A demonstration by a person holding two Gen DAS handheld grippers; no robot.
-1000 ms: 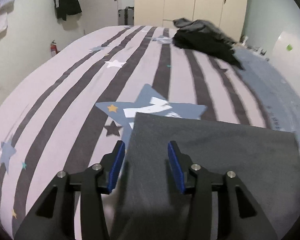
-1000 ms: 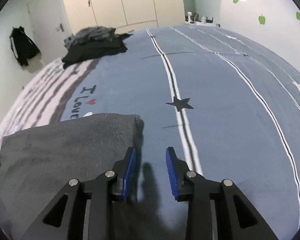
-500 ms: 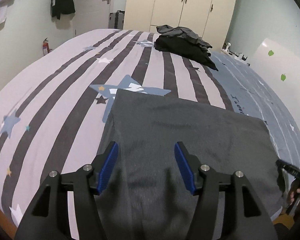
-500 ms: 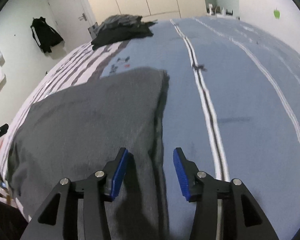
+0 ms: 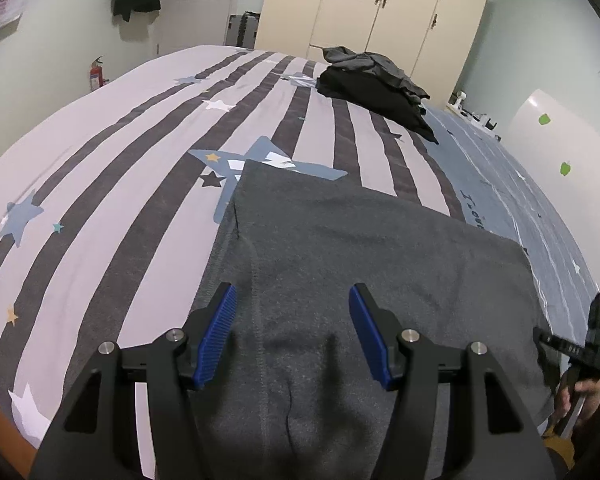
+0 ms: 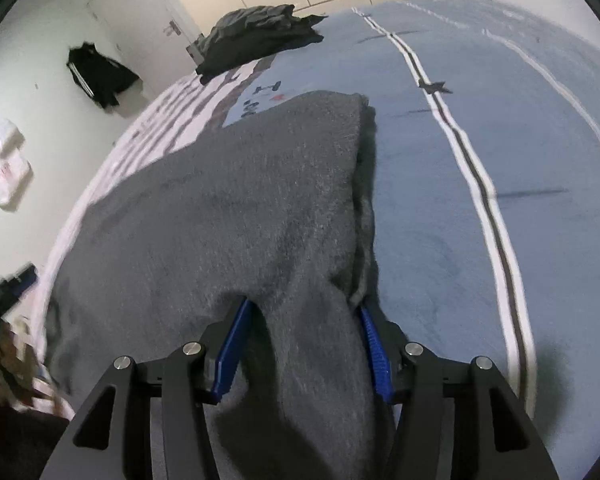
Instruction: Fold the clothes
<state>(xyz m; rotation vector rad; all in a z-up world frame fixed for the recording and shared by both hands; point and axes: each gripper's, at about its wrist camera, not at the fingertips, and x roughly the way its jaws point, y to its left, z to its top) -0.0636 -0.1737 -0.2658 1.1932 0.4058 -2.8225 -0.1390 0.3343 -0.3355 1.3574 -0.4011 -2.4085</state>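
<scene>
**Grey garment flat on bed, both grippers over its near edge**

Grey garment (image 5: 380, 280) lies folded on the striped bed (image 5: 100, 184). Left gripper (image 5: 292, 336) hangs spread above its cloth, pinching nothing. Right gripper (image 6: 304, 352) jaws are opening, a raised fold between them. Dark clothes pile (image 5: 372, 80) sits at 12 o'clock
</scene>
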